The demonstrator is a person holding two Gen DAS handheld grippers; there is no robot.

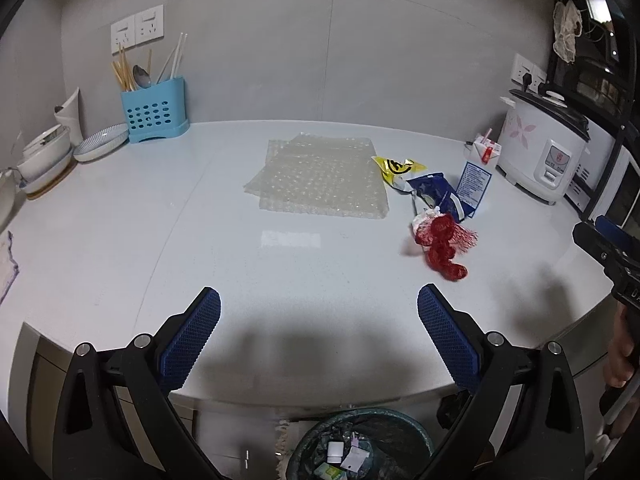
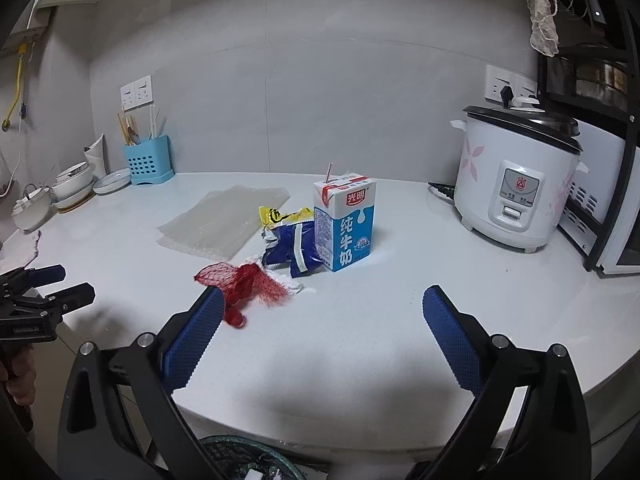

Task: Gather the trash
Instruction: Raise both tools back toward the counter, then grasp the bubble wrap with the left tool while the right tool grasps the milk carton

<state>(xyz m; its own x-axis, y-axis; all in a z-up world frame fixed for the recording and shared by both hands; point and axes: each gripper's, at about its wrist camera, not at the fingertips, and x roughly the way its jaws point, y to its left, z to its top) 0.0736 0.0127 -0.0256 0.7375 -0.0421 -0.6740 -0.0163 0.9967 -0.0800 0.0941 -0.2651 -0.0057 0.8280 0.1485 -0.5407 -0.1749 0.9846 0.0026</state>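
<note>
Trash lies on the white counter (image 1: 120, 240): a bubble wrap sheet (image 1: 320, 176) (image 2: 224, 224), a yellow wrapper (image 1: 396, 166) (image 2: 280, 216), a blue crumpled wrapper (image 1: 436, 192) (image 2: 292, 248), a red mesh net (image 1: 440, 240) (image 2: 240, 284) and a blue-and-white milk carton (image 2: 346, 224) (image 1: 474, 186). A lined trash bin (image 1: 360, 444) (image 2: 244, 460) stands below the counter edge with scraps inside. My left gripper (image 1: 320, 320) is open and empty above the front edge. My right gripper (image 2: 320, 320) is open and empty, its left finger (image 2: 192, 344) just in front of the net.
A white rice cooker (image 2: 516, 184) (image 1: 544, 148) stands at the right, with a rack and appliance behind it. A blue utensil holder (image 1: 154, 110) (image 2: 148, 160), plates and bowls (image 1: 44, 152) sit at the back left. A cloth (image 1: 8, 264) lies at the left edge.
</note>
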